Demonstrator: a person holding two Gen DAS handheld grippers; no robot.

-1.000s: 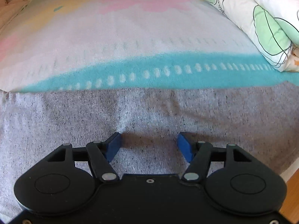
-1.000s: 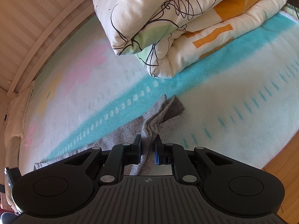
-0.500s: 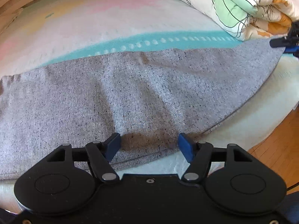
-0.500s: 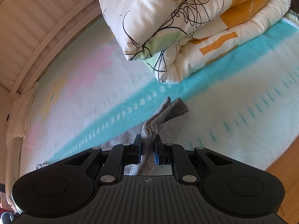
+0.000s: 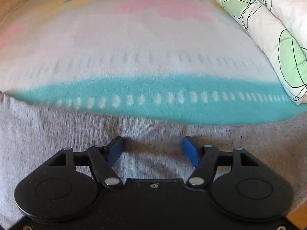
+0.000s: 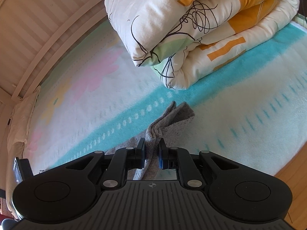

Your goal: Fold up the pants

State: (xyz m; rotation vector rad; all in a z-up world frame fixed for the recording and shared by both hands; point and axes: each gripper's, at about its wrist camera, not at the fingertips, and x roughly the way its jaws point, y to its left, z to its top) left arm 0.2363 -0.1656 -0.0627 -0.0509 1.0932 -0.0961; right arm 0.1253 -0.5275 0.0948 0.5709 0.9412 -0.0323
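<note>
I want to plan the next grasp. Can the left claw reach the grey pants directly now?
Probably yes. The left claw stands open right over the grey pants, and nothing lies between them; the folded duvet sits far off to the side.

Bed blanket (image 5: 134, 44) lies bare beyond the grey pants (image 5: 57, 134): wide free room toward the slatted bed frame (image 6: 38, 19). Rolled duvet (image 6: 191, 28) blocks the far right side, near the bunched pants end (image 6: 172, 118). Right of that end, blanket runs open to the bed's edge.

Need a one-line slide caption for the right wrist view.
Right gripper pinches a bunched end of the grey pants on the striped blanket, folded duvet beyond.
</note>
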